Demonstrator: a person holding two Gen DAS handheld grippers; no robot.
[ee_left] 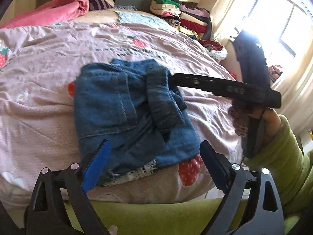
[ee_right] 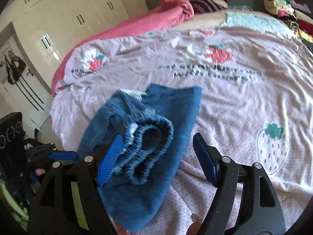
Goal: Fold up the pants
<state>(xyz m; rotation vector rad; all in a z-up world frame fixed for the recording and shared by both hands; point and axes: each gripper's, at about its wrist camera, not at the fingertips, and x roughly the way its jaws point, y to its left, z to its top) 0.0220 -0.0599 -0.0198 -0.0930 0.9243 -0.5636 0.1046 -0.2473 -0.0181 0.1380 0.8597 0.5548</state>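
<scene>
left wrist view: the left gripper (ee_left: pixel 154 168) is hovering with jaws spread wide and nothing between the blue pads, just above the near edge of the pants (ee_left: pixel 127 113). the pants are sitting as a compact folded denim bundle on the strawberry bedspread (ee_left: pixel 49 58), near the bed's front edge, with the elastic waistband lying on top. a bit of white lace trim (ee_left: pixel 137 173) is peeking out under the near hem. further right, the right gripper (ee_left: pixel 205 84) is reaching across at the bundle's far right side; from this angle i cannot tell its jaw state.

right wrist view: the right gripper (ee_right: pixel 154 156) is showing its jaws apart, gripping nothing, with the pants (ee_right: pixel 148 129) lying between and under the fingers, waistband rolled up toward the camera. the bedspread (ee_right: pixel 244 98) is filling the right half of the frame.

risk: the top layers are looking loose and lumpy. judging from this, a finger withdrawing carelessly could be snagging the waistband and dragging the fold open, and any nudge toward the near edge could be tipping the bundle off the bed.
</scene>
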